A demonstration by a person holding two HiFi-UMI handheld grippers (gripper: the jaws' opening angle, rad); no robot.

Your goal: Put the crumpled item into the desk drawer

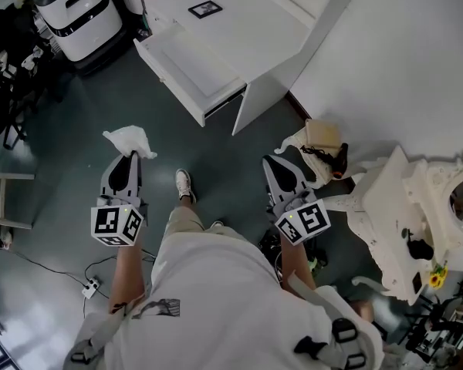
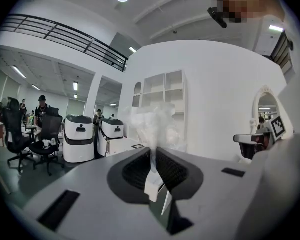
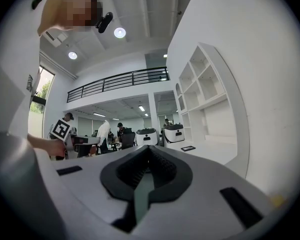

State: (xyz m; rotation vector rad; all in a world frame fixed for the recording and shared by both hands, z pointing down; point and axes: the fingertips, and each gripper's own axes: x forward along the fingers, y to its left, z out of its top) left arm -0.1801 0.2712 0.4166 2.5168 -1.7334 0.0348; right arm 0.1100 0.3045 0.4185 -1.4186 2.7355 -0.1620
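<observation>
The crumpled white wad of thin, half-translucent tissue or film (image 1: 129,139) hangs in the air over the dark grey floor (image 1: 77,114). It is pinched at its narrow root by the grey-and-black left gripper (image 1: 131,157), whose jaws press together on it. In the left gripper view the wad fans out beyond the jaw tips, while a short tail trails back between the ribbed pads. It looks almost weightless, soft and springy, so it should neither slip nor break, though its loose lobes could snag on an edge or drift on release. The gathered neck now held seems the soundest place to grip it. Its main axis runs along the jaws, outward from the person toward the white desk (image 1: 247,21), with the broad ruffled end leading and, in the head view, spreading somewhat sideways. The open white drawer (image 1: 187,66) lies well ahead, apart from the wad. The right gripper (image 1: 282,160) carries nothing, and its own view shows its jaws closed on each other.
</observation>
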